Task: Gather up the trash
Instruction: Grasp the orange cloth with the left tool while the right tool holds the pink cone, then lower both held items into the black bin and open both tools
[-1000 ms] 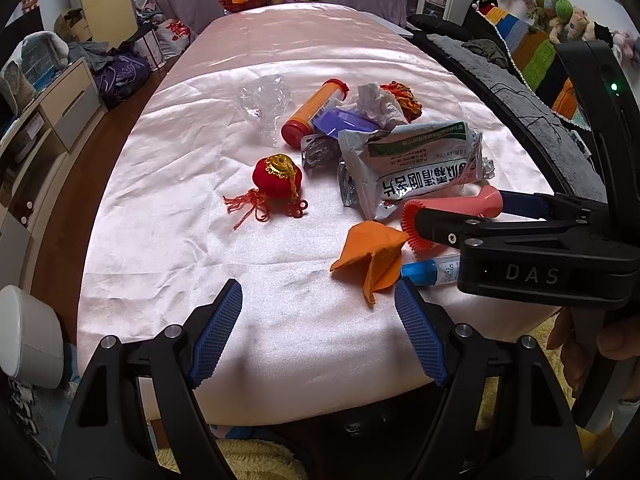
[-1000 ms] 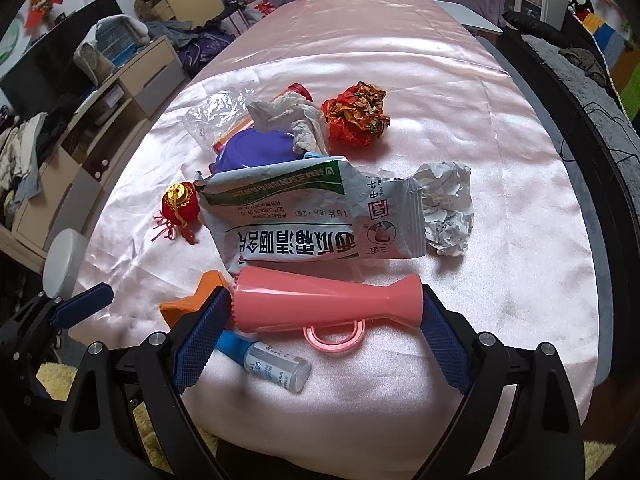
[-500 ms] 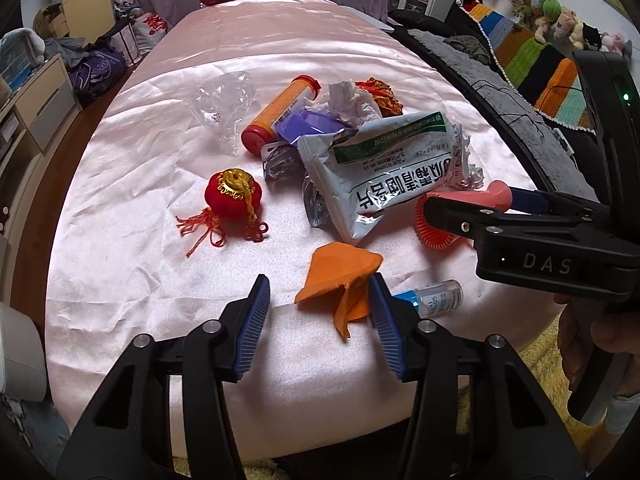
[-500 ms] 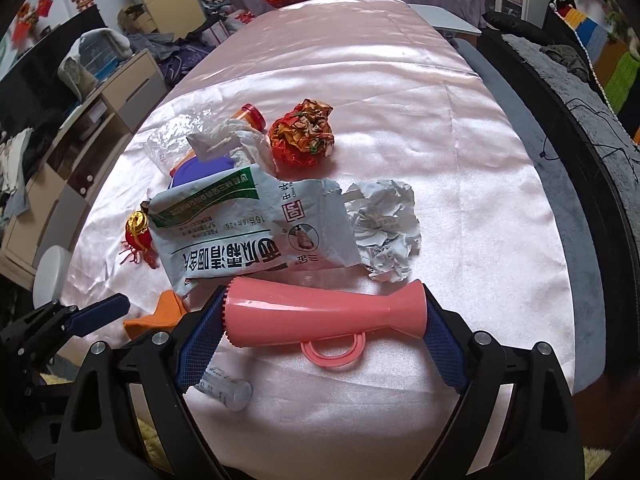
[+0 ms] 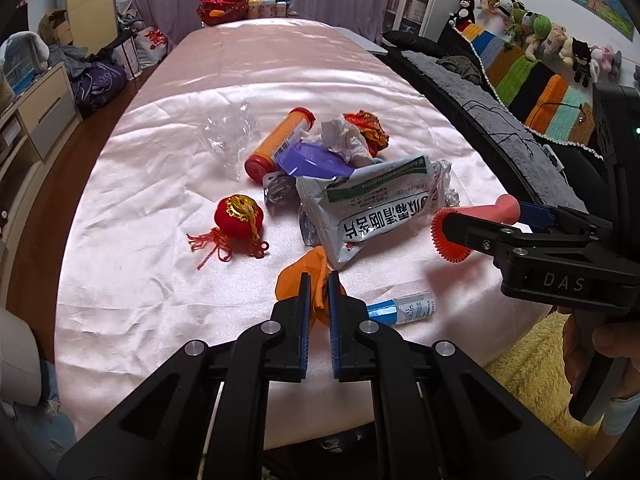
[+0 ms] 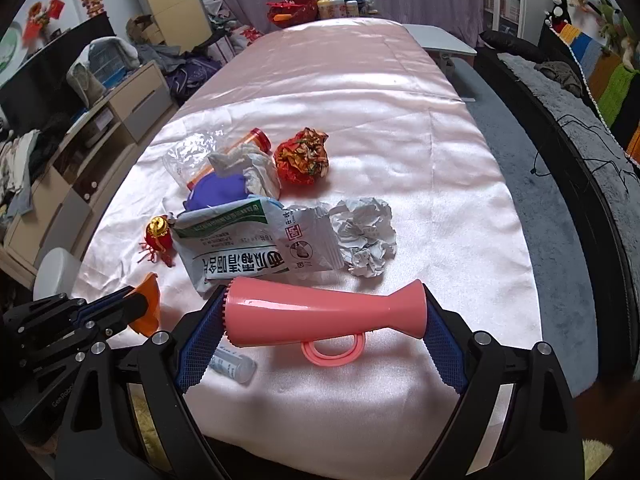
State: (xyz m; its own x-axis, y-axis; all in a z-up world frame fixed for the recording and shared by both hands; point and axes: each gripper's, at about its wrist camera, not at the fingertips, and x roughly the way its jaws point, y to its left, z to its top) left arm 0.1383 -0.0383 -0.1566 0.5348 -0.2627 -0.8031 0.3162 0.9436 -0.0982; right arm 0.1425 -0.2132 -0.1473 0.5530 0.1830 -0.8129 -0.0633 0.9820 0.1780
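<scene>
Trash lies on a pink satin table [image 5: 280,64]. My left gripper [image 5: 319,282] is shut on a crumpled orange scrap [image 5: 296,280] at the near edge; the scrap also shows in the right wrist view [image 6: 148,300]. My right gripper [image 6: 324,312] is shut on a pink plastic horn [image 6: 320,312], held crosswise a little above the table; the horn also shows in the left wrist view [image 5: 476,220]. A white and green foil bag [image 5: 376,208] lies just behind. A small blue-capped vial [image 5: 404,306] lies beside the orange scrap.
Further back lie a red tasselled ornament [image 5: 240,216], an orange tube with red cap [image 5: 280,140], clear plastic [image 5: 228,136], purple lid [image 5: 316,158], tissue [image 5: 344,140], red foil ball [image 6: 302,156] and crumpled white paper [image 6: 366,236]. A dark sofa [image 5: 500,120] runs along the right.
My left gripper moved forward and closed on the orange scrap. My right gripper still holds the pink horn and has lifted slightly.
</scene>
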